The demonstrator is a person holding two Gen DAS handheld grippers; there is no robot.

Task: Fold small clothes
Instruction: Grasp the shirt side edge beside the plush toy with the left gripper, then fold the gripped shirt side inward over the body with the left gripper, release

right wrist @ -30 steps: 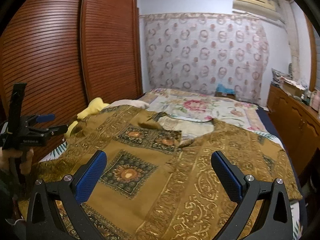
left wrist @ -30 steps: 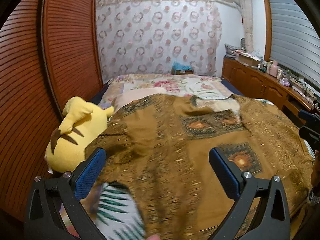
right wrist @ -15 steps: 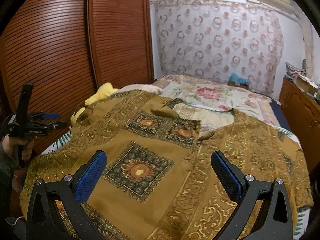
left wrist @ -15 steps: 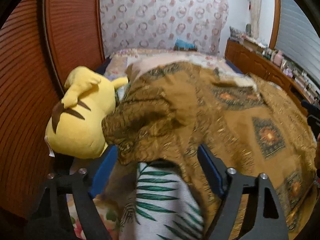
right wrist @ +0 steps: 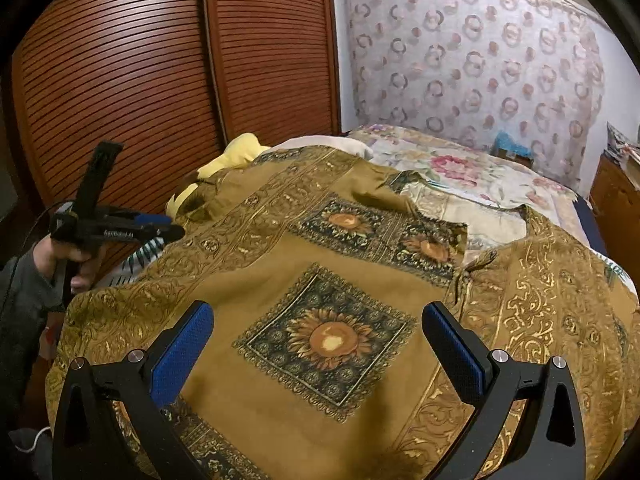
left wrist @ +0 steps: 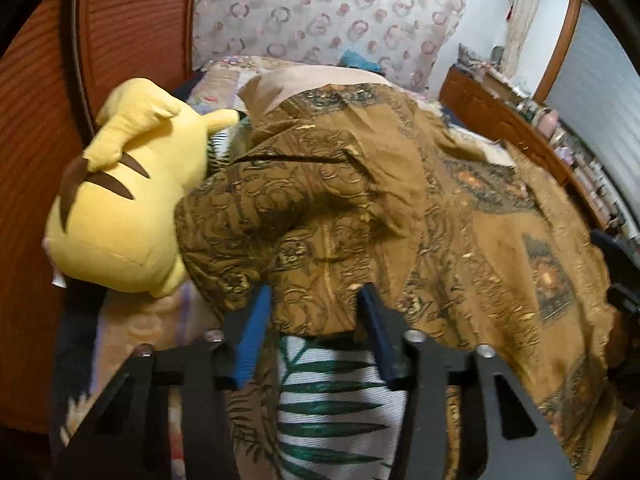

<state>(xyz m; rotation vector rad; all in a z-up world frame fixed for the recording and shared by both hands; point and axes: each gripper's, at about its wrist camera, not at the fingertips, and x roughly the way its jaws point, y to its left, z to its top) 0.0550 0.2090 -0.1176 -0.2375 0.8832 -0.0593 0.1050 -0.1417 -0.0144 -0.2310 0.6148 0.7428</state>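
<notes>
- My left gripper sits nearest, its jaws just closing in around the sleeve edge of the brown shirt. Cloth lies between the blue pads, but I cannot tell whether they press it yet.
- To do this well, I judge I should finish the pinch on the hem alone, keeping the leaf-print sheet beneath out of the bite, then lift before carrying the sleeve across.
- My right gripper hangs over the shirt front with jaws spread wide, nothing between them. I judge it best used to pin the body flat while the sleeve travels.
- The shirt lies spread face-up on the bed, front open, collar toward the far end. Brown cloth, gold scrollwork bands, dark squares holding sunflowers. The sleeve is bunched and rumpled; the body is fairly smooth.
- A yellow plush toy touches the sleeve's outer side. Risk: it may drag along.
- Beyond: floral quilt, ring-patterned curtain, slatted wooden wardrobe doors.
</notes>
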